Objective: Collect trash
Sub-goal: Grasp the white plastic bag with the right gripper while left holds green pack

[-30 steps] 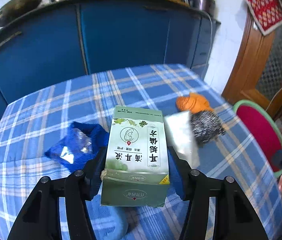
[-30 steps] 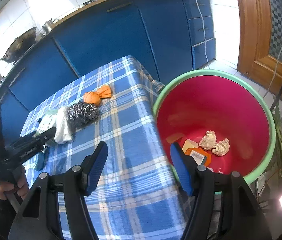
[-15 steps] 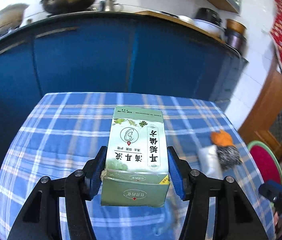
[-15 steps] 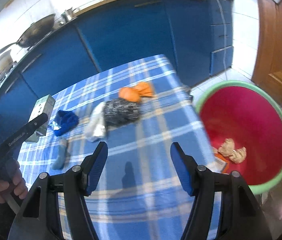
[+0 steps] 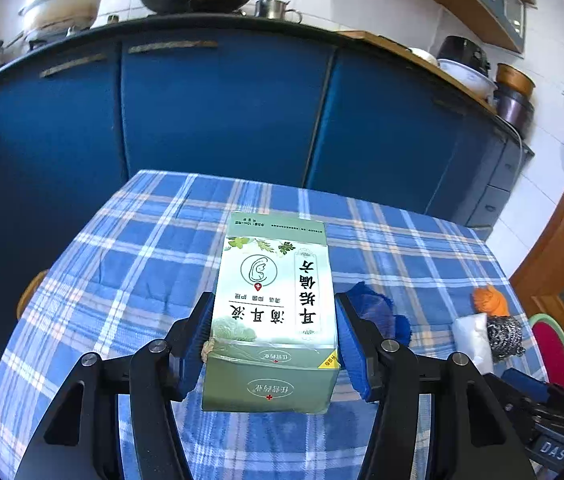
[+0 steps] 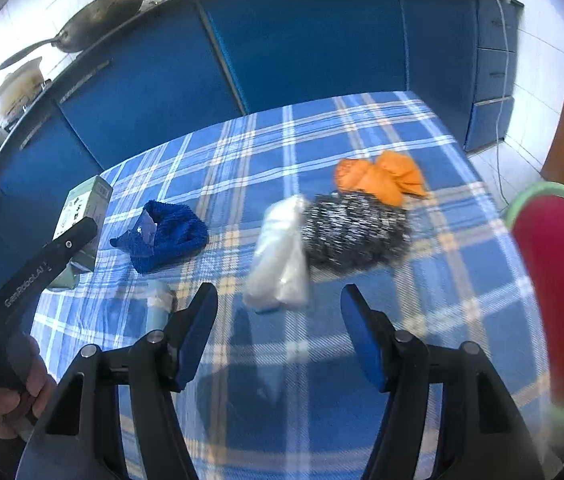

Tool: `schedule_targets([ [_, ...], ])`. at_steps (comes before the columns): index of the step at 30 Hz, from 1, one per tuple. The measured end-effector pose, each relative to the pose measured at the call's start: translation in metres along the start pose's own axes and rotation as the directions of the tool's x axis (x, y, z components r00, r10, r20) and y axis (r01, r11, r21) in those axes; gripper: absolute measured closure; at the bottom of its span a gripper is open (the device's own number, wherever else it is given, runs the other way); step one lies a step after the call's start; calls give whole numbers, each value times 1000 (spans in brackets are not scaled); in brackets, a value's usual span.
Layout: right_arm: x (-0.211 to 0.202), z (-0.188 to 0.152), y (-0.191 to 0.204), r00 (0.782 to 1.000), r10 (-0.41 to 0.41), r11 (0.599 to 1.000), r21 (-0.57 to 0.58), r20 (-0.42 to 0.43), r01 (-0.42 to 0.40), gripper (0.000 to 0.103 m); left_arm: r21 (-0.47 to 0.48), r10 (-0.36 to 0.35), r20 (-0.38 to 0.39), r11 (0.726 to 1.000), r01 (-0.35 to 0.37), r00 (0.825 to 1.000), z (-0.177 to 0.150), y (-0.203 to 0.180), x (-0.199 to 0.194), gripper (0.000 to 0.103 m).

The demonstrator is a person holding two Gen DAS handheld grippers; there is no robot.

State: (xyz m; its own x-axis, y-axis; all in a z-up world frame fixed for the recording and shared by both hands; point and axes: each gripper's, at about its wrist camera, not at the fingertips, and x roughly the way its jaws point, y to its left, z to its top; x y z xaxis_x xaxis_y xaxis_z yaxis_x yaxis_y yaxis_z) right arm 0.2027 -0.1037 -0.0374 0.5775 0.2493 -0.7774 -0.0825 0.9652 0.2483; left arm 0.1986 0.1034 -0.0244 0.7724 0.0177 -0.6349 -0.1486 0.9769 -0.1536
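My left gripper (image 5: 274,300) is shut on a pale green medicine box (image 5: 274,312), held above the blue checked tablecloth (image 5: 142,264). The right wrist view shows that box (image 6: 82,216) at the far left in the left gripper, with a hand (image 6: 14,392) behind it. My right gripper (image 6: 279,292) is open and holds nothing, hovering just short of a white plastic bag (image 6: 278,256). Beside the bag lie a steel scourer (image 6: 356,228), an orange wrapper (image 6: 378,176), a blue cloth (image 6: 162,236) and a small pale tube (image 6: 160,304).
A red basin with a green rim (image 6: 562,280) stands off the table's right edge. Blue cabinets (image 6: 302,40) run behind the table, with a wok (image 6: 98,20) and pots on the counter. A wooden door (image 5: 562,240) is at the right.
My right gripper swung left from over the red basin to over the table, near the white bag. My left gripper kept the box and turned left, so the trash sits further right in its view.
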Motion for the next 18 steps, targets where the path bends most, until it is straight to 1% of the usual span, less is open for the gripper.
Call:
schedule_targets([
  [4,11,3,4,1000,-5,1000,-1,-7,5,37,5,0,-1,1000,0,1000,-2,-2,1,43],
  [5,14,3,5,1000,-9,1000,-3,-10,9,38,8,1,-1,1000,-1,1000,-2,-2,2,43],
  [8,18,4,9,999,-37,999,-18,1,37,41,5,7,-8,1000,-7,1000,-3,-2,4,43],
  [11,19,4,9,999,-47,999,-20,12,47,42,-4,10,-13,1000,-11,1000,-3,0,6,43],
  [18,23,-1,23,990,-139,985,-102,36,142,47,-8,2,-16,1000,-2,1000,-3,1,6,43],
])
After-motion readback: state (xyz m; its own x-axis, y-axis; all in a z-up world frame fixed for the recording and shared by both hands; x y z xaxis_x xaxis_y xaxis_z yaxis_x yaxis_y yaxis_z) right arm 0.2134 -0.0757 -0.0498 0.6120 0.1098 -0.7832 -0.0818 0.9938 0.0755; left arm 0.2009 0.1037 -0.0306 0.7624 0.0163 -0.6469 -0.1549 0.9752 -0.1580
